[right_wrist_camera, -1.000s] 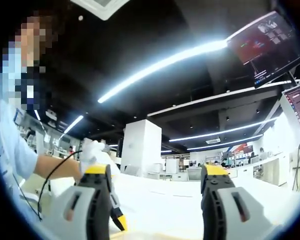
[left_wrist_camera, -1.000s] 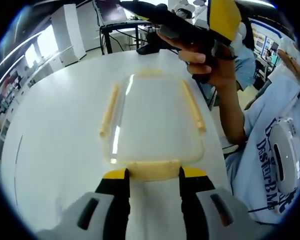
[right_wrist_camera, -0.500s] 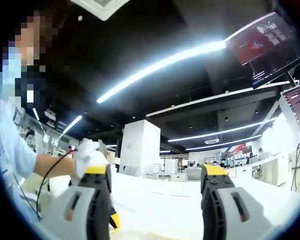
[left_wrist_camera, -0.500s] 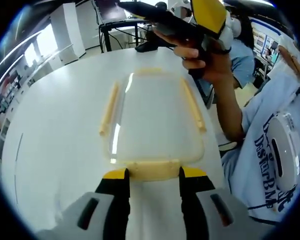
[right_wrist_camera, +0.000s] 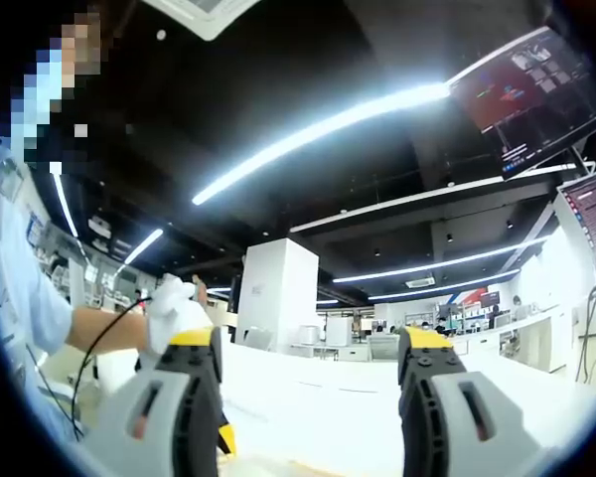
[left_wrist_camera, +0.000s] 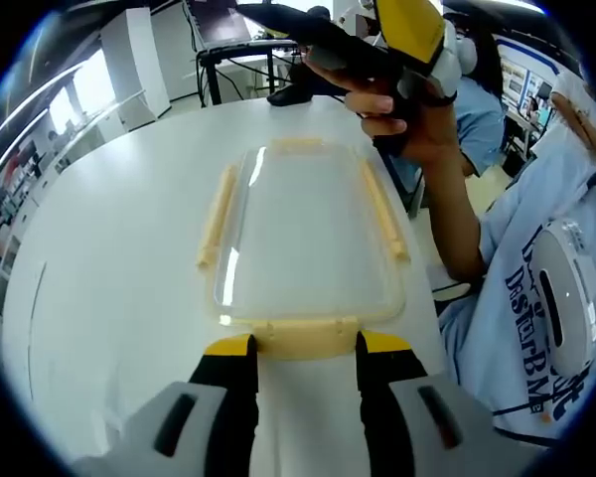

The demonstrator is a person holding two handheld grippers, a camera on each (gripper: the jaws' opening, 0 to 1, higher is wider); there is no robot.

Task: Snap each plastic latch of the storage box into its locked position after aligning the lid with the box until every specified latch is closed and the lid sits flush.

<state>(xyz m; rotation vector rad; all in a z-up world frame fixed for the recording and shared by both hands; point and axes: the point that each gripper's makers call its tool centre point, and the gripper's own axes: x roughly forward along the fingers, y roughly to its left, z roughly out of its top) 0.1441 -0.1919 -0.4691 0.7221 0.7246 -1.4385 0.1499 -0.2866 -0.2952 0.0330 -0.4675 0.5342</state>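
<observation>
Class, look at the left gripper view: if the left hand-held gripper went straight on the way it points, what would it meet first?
The near latch of the box: it lies right at the open left hand-held gripper, between its tips; contact is unclear.

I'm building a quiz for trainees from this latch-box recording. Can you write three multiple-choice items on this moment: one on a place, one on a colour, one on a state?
1. Where is the left gripper?
A. At the near-end latch of the storage box
B. Over the box's far end
C. Off the table

2. What colour are the box's latches?
A. Blue
B. Pale yellow
C. Black

3. How do the right gripper's jaws stand?
A. Shut on a latch
B. Shut on the lid
C. Open, holding nothing

Answers: 1 A, its yellow tips flank the near latch; 2 B, all the strips around the clear lid are pale yellow; 3 C, a wide gap shows between the jaws in the right gripper view.
</observation>
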